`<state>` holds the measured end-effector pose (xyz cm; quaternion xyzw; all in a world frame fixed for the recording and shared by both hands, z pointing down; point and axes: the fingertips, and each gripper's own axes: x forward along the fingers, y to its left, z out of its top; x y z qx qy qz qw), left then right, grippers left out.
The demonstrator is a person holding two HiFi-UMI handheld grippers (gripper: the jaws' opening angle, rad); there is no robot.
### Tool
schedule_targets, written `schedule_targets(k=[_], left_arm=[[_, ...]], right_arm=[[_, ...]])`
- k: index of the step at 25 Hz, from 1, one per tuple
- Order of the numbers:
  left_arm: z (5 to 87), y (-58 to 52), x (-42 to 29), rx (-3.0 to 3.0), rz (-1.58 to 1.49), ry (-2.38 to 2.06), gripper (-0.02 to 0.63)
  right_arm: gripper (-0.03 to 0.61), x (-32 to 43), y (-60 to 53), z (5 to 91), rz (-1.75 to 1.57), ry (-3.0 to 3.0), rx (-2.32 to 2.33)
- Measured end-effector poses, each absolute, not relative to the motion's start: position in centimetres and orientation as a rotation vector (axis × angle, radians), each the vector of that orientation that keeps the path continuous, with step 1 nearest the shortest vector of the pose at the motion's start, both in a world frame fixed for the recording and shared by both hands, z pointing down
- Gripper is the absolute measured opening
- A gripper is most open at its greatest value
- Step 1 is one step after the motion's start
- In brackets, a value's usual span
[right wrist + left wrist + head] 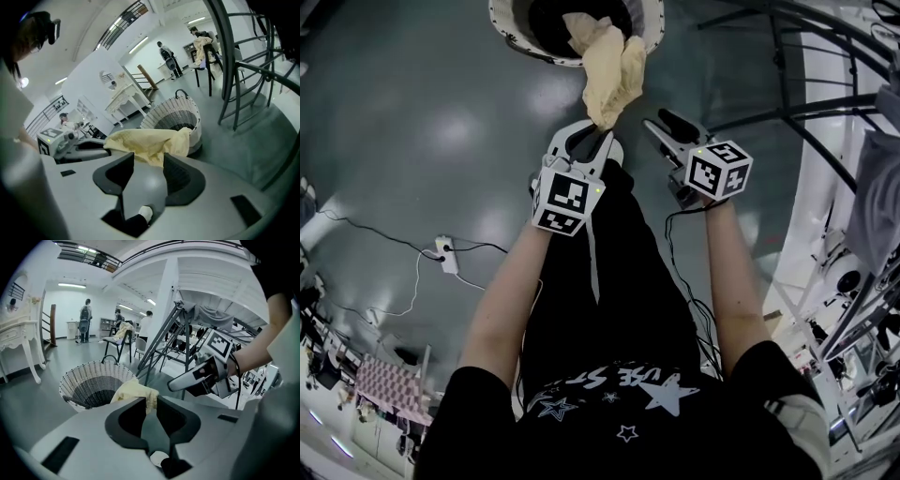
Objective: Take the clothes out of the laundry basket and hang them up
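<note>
A pale yellow cloth (607,70) trails out of the white wicker laundry basket (511,28) on the grey floor. My left gripper (602,131) is shut on its lower end, and in the left gripper view the yellow cloth (136,392) is pinched between the jaws of the left gripper (149,399). My right gripper (664,122) hovers just to the right of it, open. In the right gripper view the cloth (150,143) drapes across the tips of the right gripper (148,157), unpressed, with the basket (176,117) behind it.
A metal drying rack (825,141) stands at the right, close to my right arm. A power strip with cables (447,253) lies on the floor at the left. A white dressing table (124,101), a chair with clothes (119,336) and people stand far off.
</note>
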<state>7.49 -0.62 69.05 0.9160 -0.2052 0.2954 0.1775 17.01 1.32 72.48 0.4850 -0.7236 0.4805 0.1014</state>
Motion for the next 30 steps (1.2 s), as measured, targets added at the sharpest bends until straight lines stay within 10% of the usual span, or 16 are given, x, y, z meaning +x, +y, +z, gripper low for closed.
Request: schedule_targets(k=[20, 24, 30], left_arm=[[63.6, -5.6, 7.8, 2.499, 0.630, -0.686, 0.084], [63.2, -6.1, 7.5, 2.526, 0.714, -0.685, 0.086], [63.1, -8.0, 6.0, 2.531, 0.650, -0.770, 0.086]], right_arm=[[0.272, 18.9, -2.7, 85.1, 0.157, -1.712, 1.179], [0.115, 18.3, -4.8, 83.3, 0.001, -1.723, 1.224], [0.067, 18.1, -5.4, 79.3, -0.061, -1.752, 1.288]])
